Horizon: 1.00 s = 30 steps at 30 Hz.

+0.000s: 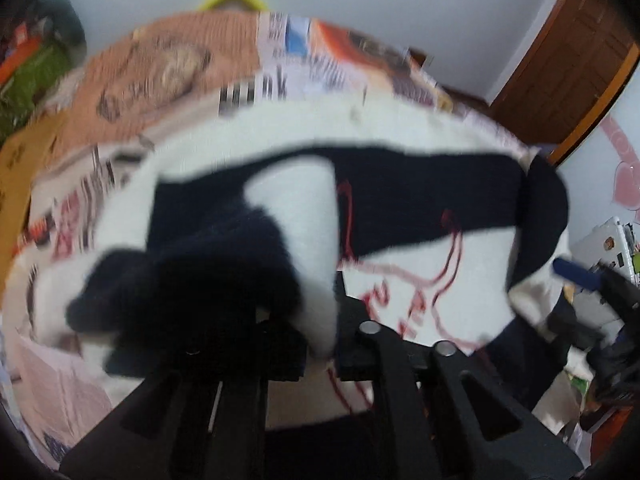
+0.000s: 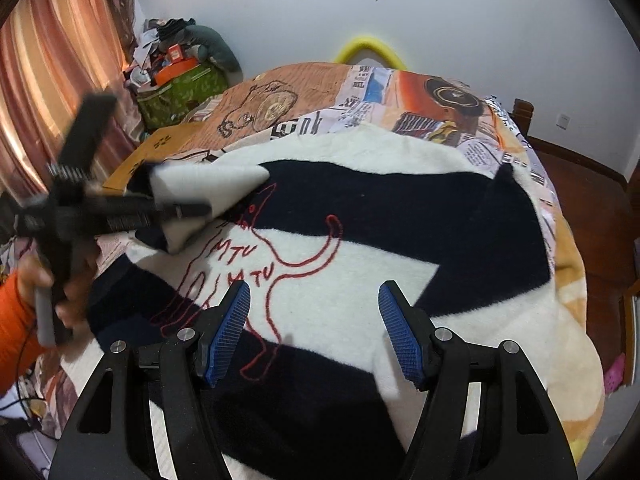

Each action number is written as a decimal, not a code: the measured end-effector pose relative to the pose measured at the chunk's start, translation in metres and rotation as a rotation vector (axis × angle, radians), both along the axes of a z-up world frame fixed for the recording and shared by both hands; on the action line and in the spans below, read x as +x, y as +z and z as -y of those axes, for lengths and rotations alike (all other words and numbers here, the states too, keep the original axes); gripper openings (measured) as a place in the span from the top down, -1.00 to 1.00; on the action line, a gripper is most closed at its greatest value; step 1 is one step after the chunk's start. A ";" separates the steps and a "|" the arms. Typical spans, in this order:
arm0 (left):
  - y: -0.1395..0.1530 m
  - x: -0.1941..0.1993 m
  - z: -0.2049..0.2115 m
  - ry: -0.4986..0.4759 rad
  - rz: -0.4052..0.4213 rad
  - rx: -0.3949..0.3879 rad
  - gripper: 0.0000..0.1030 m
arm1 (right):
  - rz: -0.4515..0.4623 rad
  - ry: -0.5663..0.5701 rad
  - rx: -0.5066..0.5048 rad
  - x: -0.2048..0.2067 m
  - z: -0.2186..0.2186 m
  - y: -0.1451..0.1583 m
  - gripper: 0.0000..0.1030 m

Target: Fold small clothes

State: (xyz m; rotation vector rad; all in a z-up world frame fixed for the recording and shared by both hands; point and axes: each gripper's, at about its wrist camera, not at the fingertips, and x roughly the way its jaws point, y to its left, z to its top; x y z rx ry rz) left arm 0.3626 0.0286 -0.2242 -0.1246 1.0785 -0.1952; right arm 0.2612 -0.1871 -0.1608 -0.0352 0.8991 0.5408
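Looking along the left gripper (image 1: 320,344), its fingers are drawn close together on a fold of the sweater (image 1: 420,208), a white and navy knit with a red outline of a cat; dark and white cloth bunches over the fingertips, and the whole view is smeared by motion, so the exact bite is hard to read. The sweater lies spread on the bed (image 1: 168,64), whose printed cover shows beyond it, and the blue tip of the right gripper (image 1: 576,276) peeks in at the right edge. From the right wrist, the right gripper (image 2: 316,332) hangs wide open over the sweater's middle with nothing between its blue pads (image 2: 232,328), just above or perhaps brushing the knit; I cannot tell which. At the left of that view the left gripper (image 2: 188,210) has a sleeve or side flap (image 2: 208,188) lifted and turned inward over the body, with the hand (image 2: 48,296) in an orange cuff behind it. The step in hand looks like folding that flap across the chest. To do it well, carry the flap flat and level so it lands with a straight crease, let the open right gripper press the body down near the fold line so the knit does not drag, and release only once the edge lies square.
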 end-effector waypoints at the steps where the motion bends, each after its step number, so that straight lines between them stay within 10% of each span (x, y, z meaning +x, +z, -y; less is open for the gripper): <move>1: -0.003 -0.005 -0.002 -0.002 -0.014 -0.001 0.67 | 0.000 -0.003 0.001 0.000 0.002 0.000 -0.22; 7: 0.020 -0.045 -0.023 0.012 0.055 0.022 -0.22 | -0.004 -0.008 0.008 0.001 0.002 -0.003 -0.22; 14: 0.048 -0.075 -0.120 0.222 0.121 -0.015 -0.63 | -0.006 0.005 0.021 0.001 -0.007 -0.004 -0.22; 21: 0.002 -0.062 -0.207 0.473 0.006 -0.148 -0.68 | -0.009 0.027 0.005 0.003 -0.023 -0.006 -0.22; 26: -0.032 -0.042 -0.214 0.464 -0.075 -0.291 -0.31 | -0.009 0.034 -0.022 0.003 -0.031 -0.008 -0.22; 30: -0.029 -0.025 -0.196 0.400 -0.084 -0.291 0.80 | -0.009 0.032 -0.030 0.006 -0.031 -0.010 -0.22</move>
